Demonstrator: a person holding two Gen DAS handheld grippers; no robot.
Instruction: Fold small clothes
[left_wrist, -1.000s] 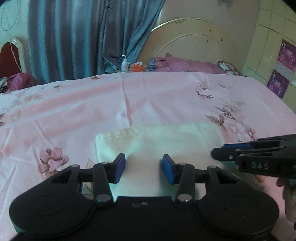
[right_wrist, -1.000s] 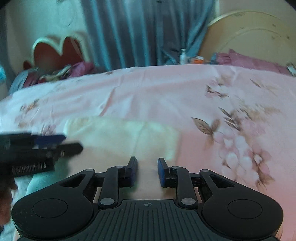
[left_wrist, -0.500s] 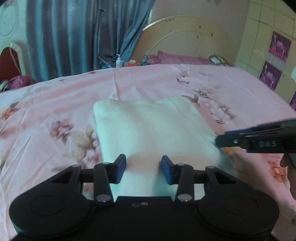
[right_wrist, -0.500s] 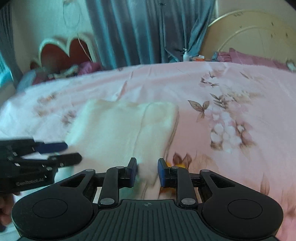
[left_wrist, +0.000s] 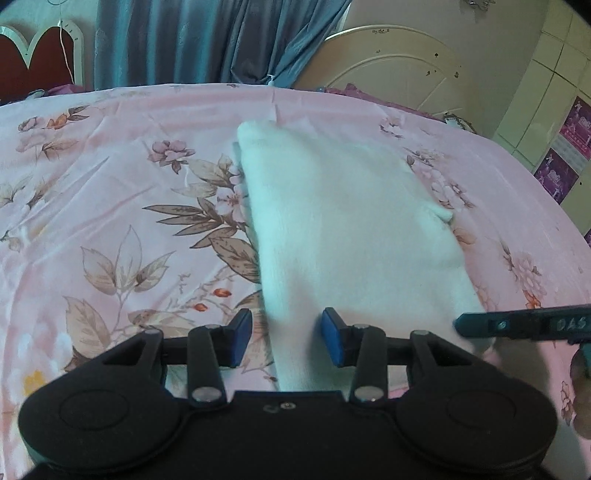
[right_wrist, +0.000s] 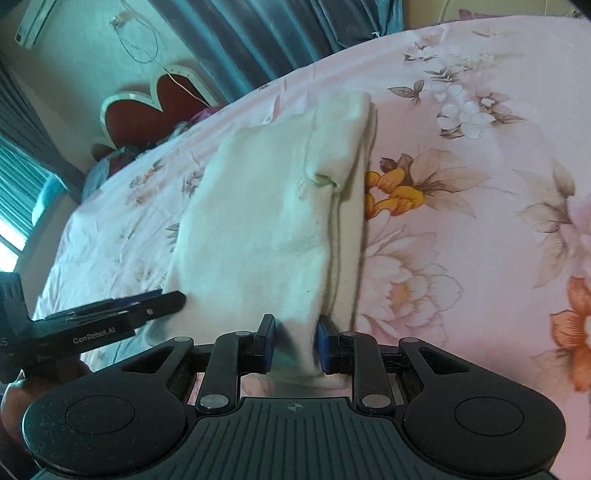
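A folded white fleecy garment lies on the pink floral bedsheet; it also shows in the right wrist view. My left gripper is open, its blue pads astride the garment's near left edge. My right gripper is open, its pads on either side of the garment's near right corner. The right gripper shows from the side in the left wrist view at the garment's near right corner. The left gripper shows in the right wrist view at the garment's near left corner.
A cream round headboard and blue curtains stand behind the bed. A red heart-shaped chair back is at the far left. Tiled wall with purple posters is on the right.
Both grippers have drawn back toward the near edge of the garment and tilted down; the garment now fills more of both views. The right wrist view has rolled to the left.
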